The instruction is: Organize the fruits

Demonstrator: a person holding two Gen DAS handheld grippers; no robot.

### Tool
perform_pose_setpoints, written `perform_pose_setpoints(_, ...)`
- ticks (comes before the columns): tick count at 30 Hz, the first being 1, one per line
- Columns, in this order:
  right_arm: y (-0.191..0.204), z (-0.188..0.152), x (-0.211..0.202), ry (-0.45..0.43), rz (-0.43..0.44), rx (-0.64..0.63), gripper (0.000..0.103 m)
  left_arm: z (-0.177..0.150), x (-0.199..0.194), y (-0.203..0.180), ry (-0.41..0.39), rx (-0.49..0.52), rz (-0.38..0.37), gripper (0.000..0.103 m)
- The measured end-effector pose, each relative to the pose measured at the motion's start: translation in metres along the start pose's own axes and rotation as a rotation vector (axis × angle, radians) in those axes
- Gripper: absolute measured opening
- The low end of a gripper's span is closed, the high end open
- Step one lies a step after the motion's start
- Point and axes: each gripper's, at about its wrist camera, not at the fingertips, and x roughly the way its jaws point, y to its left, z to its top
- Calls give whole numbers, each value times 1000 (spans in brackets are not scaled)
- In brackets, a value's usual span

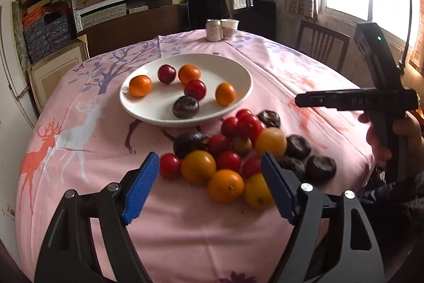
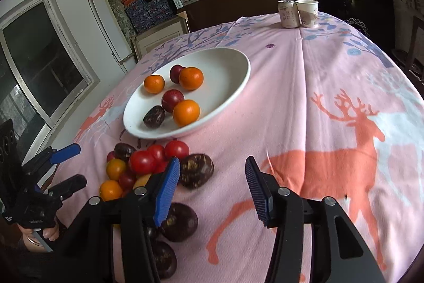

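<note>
A white plate [image 1: 137, 110] [image 2: 228, 57] holds three oranges, two red fruits and one dark brown fruit [image 1: 185, 107]. In front of it a pile of loose fruit lies on the cloth: oranges [image 1: 225, 185], red fruits [image 1: 246, 123] [image 2: 141, 162] and dark brown fruits [image 1: 320, 168] [image 2: 197, 170]. My left gripper [image 1: 210, 186] is open and empty, low over the near side of the pile. My right gripper [image 2: 212, 190] is open and empty, above bare cloth just right of the pile. Its dark body shows in the left wrist view [image 1: 355, 98].
A round table with a pink deer-print cloth [image 2: 331, 123]. A drink can [image 1: 213, 30] and a paper cup [image 1: 229, 28] stand at the far edge. A wooden chair [image 1: 322, 47] is at the back right. Shelves of boxes stand behind.
</note>
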Motion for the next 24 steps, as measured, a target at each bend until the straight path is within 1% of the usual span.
perform_pose_setpoints(2,-1,-11,-6,1,-5,4,52,-12,-7,-12,10,17,-23,73)
perform_pose_setpoints(4,-1,-19,-10,1,-5,7,52,-19,-10,-24,28,27,-58,62)
perform_pose_setpoints(6,-1,-23,-12,2,-8,11,52,-24,-9,-36,39,45,-75,57)
perform_pose_setpoints(8,-1,-26,-14,1,-8,16,52,-26,-6,-45,42,61,-78,49)
perform_pose_setpoints(9,0,-27,-15,-2,-9,14,52,-28,-2,-48,55,61,-92,43)
perform_pose_setpoints(10,0,-29,-16,-4,-12,11,52,-29,3,-51,66,60,-100,40)
perform_pose_setpoints(11,1,-30,-17,-5,-15,7,52,-30,7,-53,66,66,-86,40)
perform_pose_setpoints(12,1,-32,-19,-6,-16,5,52,-30,10,-56,48,78,-53,40)
perform_pose_setpoints(14,1,-35,-21,-5,-14,4,52,-28,17,-54,46,65,-28,40)
perform_pose_setpoints(16,1,-37,-24,-5,-12,2,52,-26,23,-47,52,39,-25,40)
perform_pose_setpoints(17,1,-37,-24,-4,-10,1,52,-26,24,-47,43,40,-22,40)
perform_pose_setpoints(21,2,-43,-25,5,3,-14,52,-29,27,-55,25,97,20,43)
perform_pose_setpoints(24,10,-49,-24,28,35,-46,52,-32,24,-55,29,80,10,43)
